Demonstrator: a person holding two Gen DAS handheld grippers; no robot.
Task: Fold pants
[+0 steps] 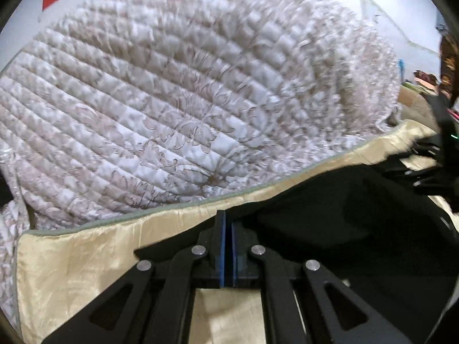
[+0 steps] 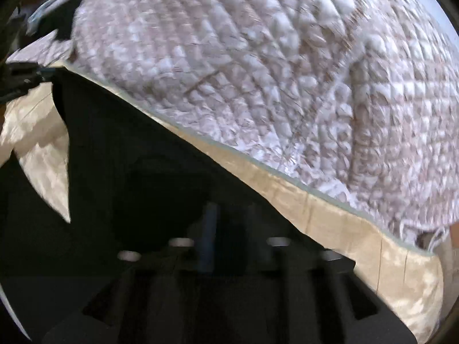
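Each fisheye view is looking forward and downward along its own gripper's fingers, sitting close over the bed. The left wrist view is showing the left gripper (image 1: 228, 229) at lower centre; the right wrist view is blurred, its right gripper (image 2: 229, 229) dim at the bottom. Both are sharing the quilt (image 1: 172, 100) above, the cream sheet (image 1: 86, 258) and the black pants (image 1: 344, 215).
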